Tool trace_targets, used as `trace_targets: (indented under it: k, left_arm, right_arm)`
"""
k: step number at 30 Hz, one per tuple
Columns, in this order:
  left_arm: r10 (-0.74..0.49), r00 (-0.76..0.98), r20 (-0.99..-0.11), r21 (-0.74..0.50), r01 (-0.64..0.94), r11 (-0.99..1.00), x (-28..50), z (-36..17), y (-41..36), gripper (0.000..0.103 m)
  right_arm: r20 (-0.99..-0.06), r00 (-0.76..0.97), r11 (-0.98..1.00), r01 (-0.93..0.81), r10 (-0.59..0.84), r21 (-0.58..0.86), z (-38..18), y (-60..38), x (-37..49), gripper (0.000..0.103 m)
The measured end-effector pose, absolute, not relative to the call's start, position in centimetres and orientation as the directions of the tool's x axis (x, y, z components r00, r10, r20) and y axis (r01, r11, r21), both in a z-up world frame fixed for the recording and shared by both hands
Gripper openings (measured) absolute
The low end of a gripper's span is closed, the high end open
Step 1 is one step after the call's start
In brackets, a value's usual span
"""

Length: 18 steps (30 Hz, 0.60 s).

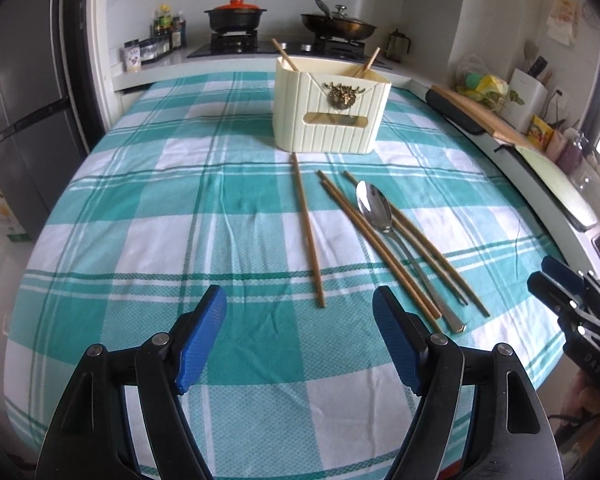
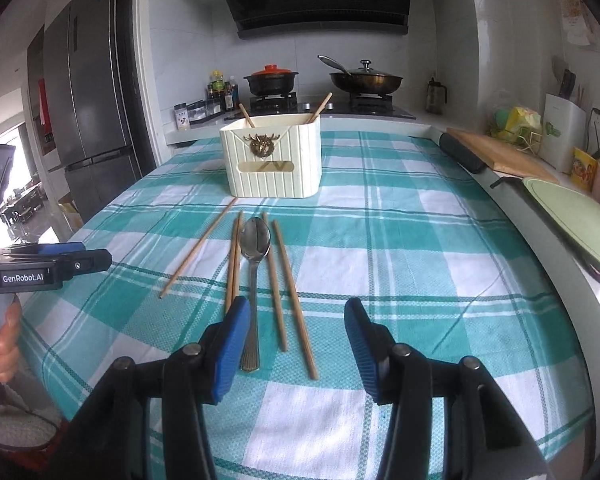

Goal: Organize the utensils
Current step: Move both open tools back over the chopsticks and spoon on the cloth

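A cream ribbed utensil box [image 1: 328, 112] [image 2: 274, 162] stands on the checked tablecloth with two chopsticks sticking out of it. In front of it lie several wooden chopsticks [image 1: 308, 232] [image 2: 284, 288] and a metal spoon [image 1: 376, 208] [image 2: 255, 240], side by side. My left gripper [image 1: 300, 308] is open and empty, hovering short of the near ends of the chopsticks. My right gripper [image 2: 296, 320] is open and empty, low over the spoon handle and the chopstick ends. The right gripper also shows at the right edge of the left wrist view [image 1: 556, 280].
A stove with a black pot [image 2: 270, 82] and a lidded pan [image 2: 366, 78] is behind the table. A wooden cutting board [image 2: 496, 154] and a green tray [image 2: 576, 208] lie on the counter to the right. A fridge [image 2: 88, 100] stands at the left.
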<state>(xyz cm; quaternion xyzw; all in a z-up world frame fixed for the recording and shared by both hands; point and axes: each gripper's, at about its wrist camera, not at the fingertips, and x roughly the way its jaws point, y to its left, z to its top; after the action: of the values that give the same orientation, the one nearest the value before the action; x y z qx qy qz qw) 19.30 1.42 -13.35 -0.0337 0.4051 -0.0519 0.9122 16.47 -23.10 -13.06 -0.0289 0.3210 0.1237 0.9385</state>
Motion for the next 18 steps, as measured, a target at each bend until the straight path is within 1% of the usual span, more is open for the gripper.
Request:
trace_targets:
  k: [18]
  left_arm:
    - [-0.1,0.651,-0.753,-0.097,0.041,0.994,19.5,-14.9,2.0,0.077]
  right_arm:
    - [-0.607,0.768,0.968,-0.249,0.203,0.008,-13.7,-22.3,16.3,0.05]
